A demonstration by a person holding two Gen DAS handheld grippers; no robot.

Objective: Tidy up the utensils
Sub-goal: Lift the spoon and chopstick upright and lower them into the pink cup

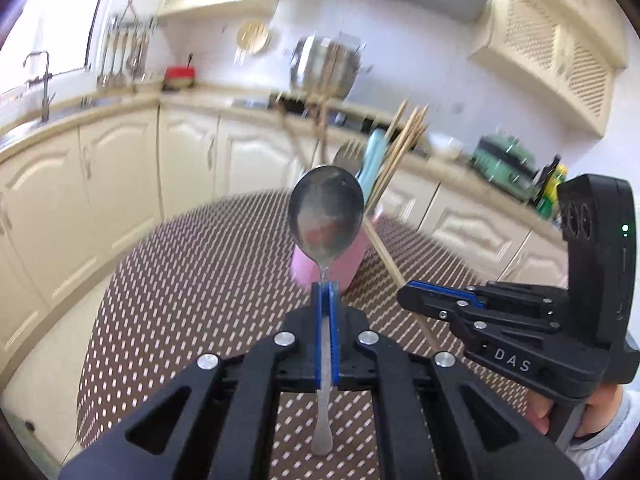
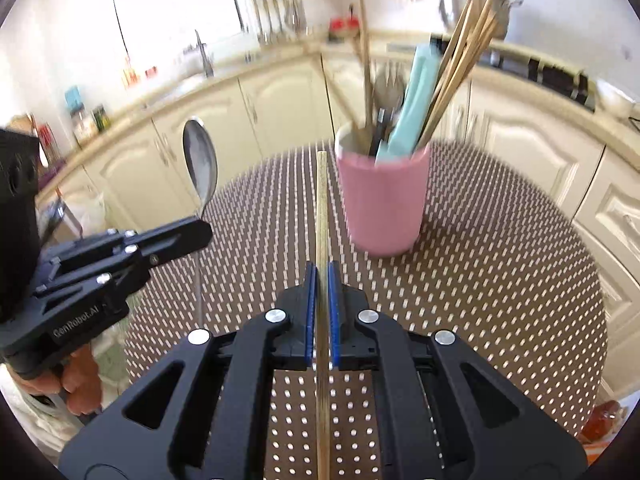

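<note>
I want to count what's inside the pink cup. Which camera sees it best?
The right wrist view. There the pink cup stands in the open, its chopsticks and other utensils showing. In the left wrist view the held spoon covers most of the cup.

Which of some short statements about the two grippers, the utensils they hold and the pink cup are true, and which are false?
1. The left gripper is shut on a shiny metal spoon. True.
2. The right gripper holds a fork. False: it clamps a thin wooden chopstick.
3. The pink cylindrical cup stands upright on the brown dotted table mat. True.
4. The pink cup is empty. False: it holds wooden chopsticks, a fork and a light-blue utensil.
</note>
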